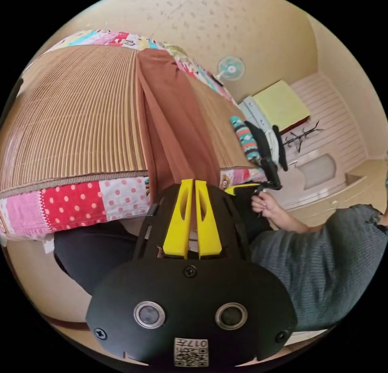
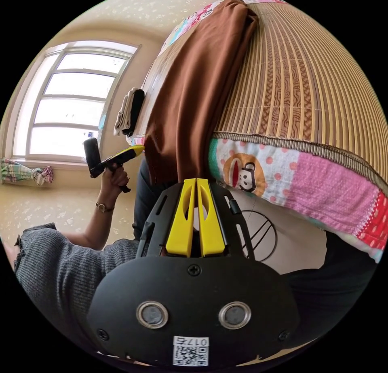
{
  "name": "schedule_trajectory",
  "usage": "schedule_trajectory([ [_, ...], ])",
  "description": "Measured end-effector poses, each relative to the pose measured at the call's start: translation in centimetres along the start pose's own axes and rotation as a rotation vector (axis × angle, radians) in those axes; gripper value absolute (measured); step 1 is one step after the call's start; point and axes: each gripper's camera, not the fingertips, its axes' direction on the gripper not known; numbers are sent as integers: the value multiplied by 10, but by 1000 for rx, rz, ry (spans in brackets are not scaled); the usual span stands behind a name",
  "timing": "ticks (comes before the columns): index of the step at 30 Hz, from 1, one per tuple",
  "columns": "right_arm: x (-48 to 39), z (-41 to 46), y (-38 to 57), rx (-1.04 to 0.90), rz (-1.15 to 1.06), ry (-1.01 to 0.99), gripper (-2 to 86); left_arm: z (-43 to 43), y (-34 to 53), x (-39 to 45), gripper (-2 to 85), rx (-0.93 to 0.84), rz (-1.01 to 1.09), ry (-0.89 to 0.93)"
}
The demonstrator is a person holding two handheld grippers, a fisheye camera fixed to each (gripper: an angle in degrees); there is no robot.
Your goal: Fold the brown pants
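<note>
Across the bed's mat (image 1: 72, 118) lay the pants (image 1: 173, 118), hem overhanging. Both tongs (image 1: 193, 183) (image 2: 196, 183) pinched the hem together; an uneven pull might skew the fold.

Left gripper (image 1: 193, 183): yellow jaws drawn together, tips nearly touching; seen also from the right gripper view, gripped by the person's left hand (image 2: 114, 178), forearm raised. Right gripper (image 2: 196, 181): jaws likewise closed side by side; seen from the left gripper view in the right hand (image 1: 264, 205), grey sleeve (image 1: 323, 259) behind.
</note>
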Motion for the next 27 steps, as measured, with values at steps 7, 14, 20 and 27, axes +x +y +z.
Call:
schedule_trajectory([
  [7,8,4,-8,2,48,-11,17,23,11,-45,-5,-198,-197,-316],
  [14,-13,-7,-24,70,-5,-15,59,29,12,-42,88,-41,-190,-290],
  [20,-28,-17,-52,161,18,46,98,30,-5,-52,100,-9,-178,-287],
  [27,-15,-15,-88,177,66,17,87,49,-20,-83,84,-2,-168,-267],
])
